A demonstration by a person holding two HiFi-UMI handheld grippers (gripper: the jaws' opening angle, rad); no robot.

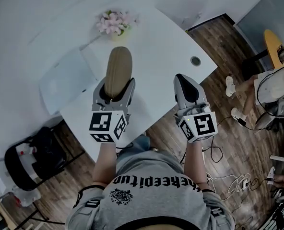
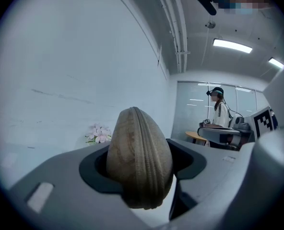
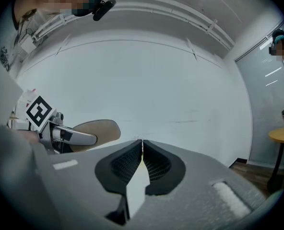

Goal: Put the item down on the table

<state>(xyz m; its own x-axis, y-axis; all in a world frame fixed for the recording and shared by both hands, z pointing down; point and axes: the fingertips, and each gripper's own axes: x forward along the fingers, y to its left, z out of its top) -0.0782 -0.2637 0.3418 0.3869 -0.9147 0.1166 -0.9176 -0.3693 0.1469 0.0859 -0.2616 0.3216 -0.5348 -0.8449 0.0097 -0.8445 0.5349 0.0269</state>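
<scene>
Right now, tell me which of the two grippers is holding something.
The left gripper: its jaws clamp a tan zipped pouch. The right gripper has its jaws pressed together with nothing between them.

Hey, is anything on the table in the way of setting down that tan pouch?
Nothing visible. The tan pouch, clamped in the left gripper, hangs over a bare stretch of the white table; the pink flowers stand farther off, near its far end.

White table point(image 1: 167, 46) — pink flowers point(image 1: 114, 22), pale sheet point(image 1: 65, 83).
</scene>
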